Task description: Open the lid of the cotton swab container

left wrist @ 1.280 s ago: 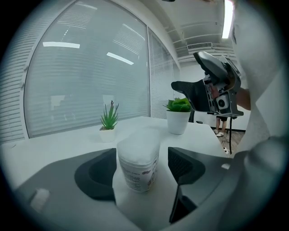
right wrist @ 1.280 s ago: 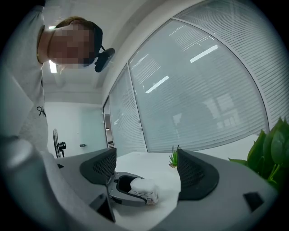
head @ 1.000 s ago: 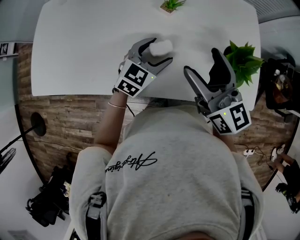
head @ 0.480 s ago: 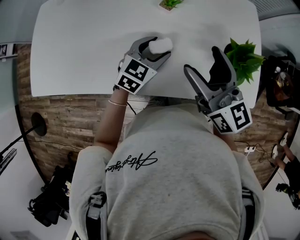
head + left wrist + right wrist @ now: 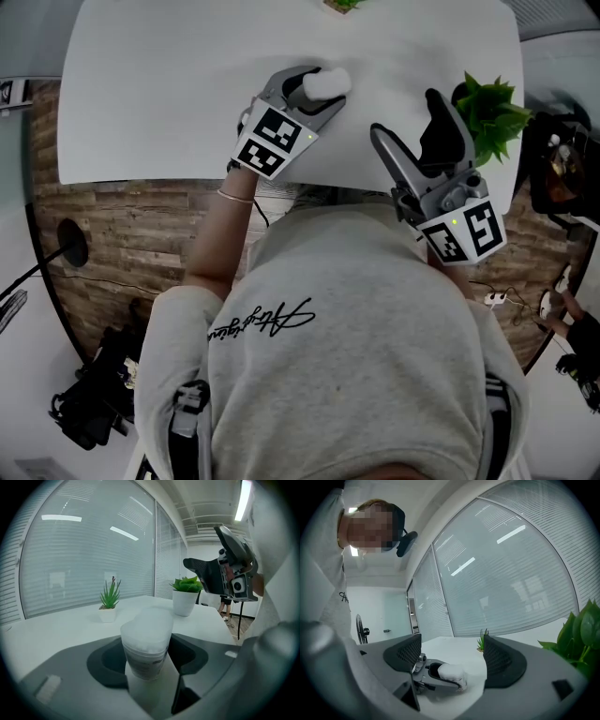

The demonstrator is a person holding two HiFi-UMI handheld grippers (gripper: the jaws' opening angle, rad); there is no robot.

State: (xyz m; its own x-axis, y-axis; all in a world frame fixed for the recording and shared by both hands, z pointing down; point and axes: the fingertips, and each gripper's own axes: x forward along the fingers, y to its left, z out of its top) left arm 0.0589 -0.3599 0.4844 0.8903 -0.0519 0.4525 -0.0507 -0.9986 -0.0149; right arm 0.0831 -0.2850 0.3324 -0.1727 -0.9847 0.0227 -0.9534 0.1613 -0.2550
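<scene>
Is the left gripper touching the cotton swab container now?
Touching. In the left gripper view the left gripper has just been closing its jaws on the cotton swab container that stands between them, and both pads press its sides.

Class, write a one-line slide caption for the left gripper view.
Left hand-held gripper, its jaws just closed around the upright, lidded cotton swab container.
</scene>
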